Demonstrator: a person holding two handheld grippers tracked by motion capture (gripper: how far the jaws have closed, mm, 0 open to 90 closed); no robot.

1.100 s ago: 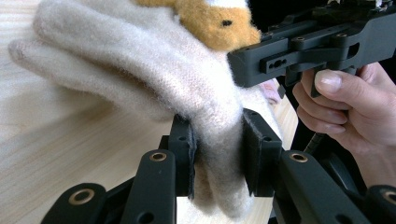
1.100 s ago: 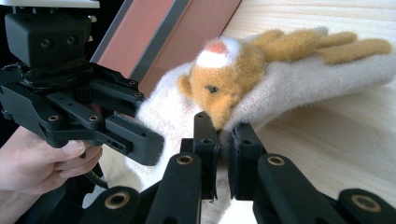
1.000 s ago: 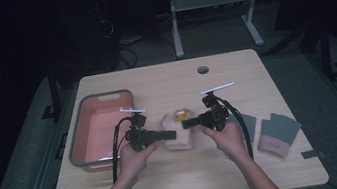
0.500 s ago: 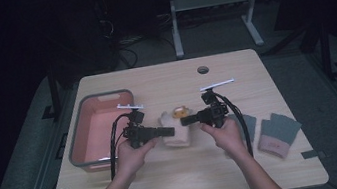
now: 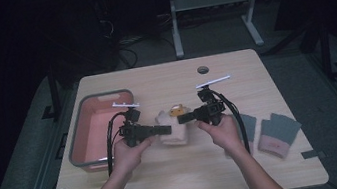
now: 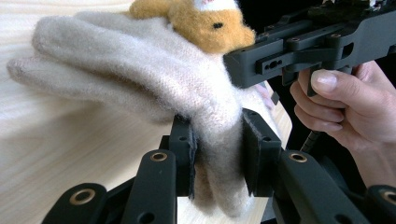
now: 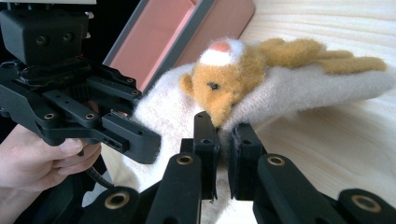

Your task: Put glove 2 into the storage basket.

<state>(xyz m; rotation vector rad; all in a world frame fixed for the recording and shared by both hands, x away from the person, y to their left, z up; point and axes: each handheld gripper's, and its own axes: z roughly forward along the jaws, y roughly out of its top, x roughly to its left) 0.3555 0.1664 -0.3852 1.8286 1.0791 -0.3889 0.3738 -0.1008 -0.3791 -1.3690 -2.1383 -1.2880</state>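
A cream knitted glove point(image 5: 174, 130) with an orange plush animal face point(image 5: 176, 109) hangs just above the table's middle, held between both grippers. My left gripper point(image 5: 164, 129) is shut on the glove's left edge; in the left gripper view its pads point(image 6: 186, 145) squeeze a fold of the glove point(image 6: 140, 70). My right gripper point(image 5: 183, 117) is shut on the opposite edge; in the right gripper view its jaws pinch the glove's cream fabric point(image 7: 299, 93) just under the plush face point(image 7: 224, 88). Each gripper view shows the other gripper facing it across the glove.
A pink bin point(image 5: 96, 158) with a grey rim stands at the left of the wooden table point(image 5: 179, 179). Two grey gloves point(image 5: 277, 133) with pink cuffs lie at the right. A round cable hole point(image 5: 202, 69) sits near the far edge.
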